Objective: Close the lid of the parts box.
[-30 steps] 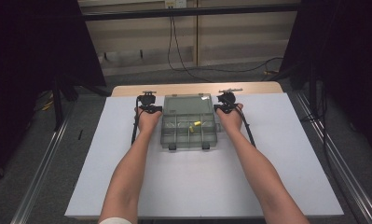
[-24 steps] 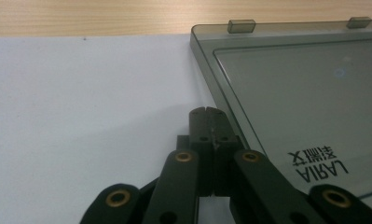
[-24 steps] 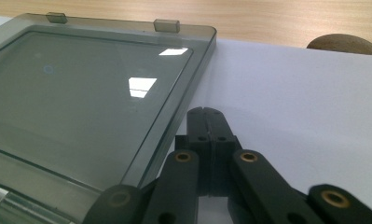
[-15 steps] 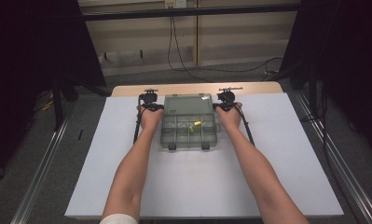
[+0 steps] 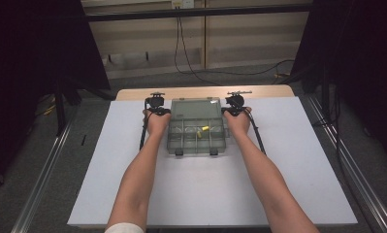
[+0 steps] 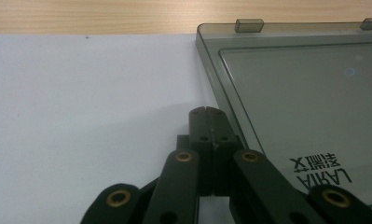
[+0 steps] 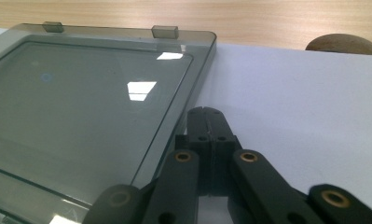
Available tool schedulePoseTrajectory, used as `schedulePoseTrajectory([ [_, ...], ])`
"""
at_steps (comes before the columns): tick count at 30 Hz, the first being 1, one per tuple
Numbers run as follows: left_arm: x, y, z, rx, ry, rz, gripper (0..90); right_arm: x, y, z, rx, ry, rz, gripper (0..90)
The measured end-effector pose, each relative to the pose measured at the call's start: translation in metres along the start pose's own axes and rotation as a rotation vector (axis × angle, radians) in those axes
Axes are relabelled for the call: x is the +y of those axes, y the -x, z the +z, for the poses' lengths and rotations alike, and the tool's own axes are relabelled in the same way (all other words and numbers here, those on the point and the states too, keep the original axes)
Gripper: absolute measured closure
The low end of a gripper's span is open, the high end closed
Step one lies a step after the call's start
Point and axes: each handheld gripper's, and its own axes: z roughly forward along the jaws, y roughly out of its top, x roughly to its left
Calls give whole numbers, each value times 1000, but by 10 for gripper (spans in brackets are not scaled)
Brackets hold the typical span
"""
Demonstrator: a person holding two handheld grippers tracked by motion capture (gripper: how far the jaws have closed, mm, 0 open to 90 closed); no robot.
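Smoky plastic organizer box [image 5: 197,127] sits centre frame on my white mat [image 5: 298,160], left gripper [image 6: 207,113] and right gripper [image 7: 206,113] pinched together empty at its flanks, so uneven nudging could skew it.

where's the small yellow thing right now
In the high view, the small yellow piece lies inside the clear grey plastic compartment box, in a front-row compartment right of centre, nearer the right hand-held gripper.
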Motion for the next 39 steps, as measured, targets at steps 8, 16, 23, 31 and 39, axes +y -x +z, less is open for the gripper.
schedulePoseTrajectory([
  [8, 1, 3, 1, 17, -4, -7, 900, 1, -3, 1, -23, -10, -24, 900],
  [16, 1, 1, -1, 2, -7, -23, 900, -1, 0, 0, 2, 4, 11, 900],
  [23, 0, -1, -5, -33, -1, -77, 900, -1, 3, -1, 31, 23, 45, 900],
  [31, 1, -2, -20, -81, 37, -114, 900, 0, 4, -10, 57, 63, 80, 900],
  [39, 0, 0, -34, -99, 81, -89, 900, 5, 3, -24, 82, 104, 56, 900],
])
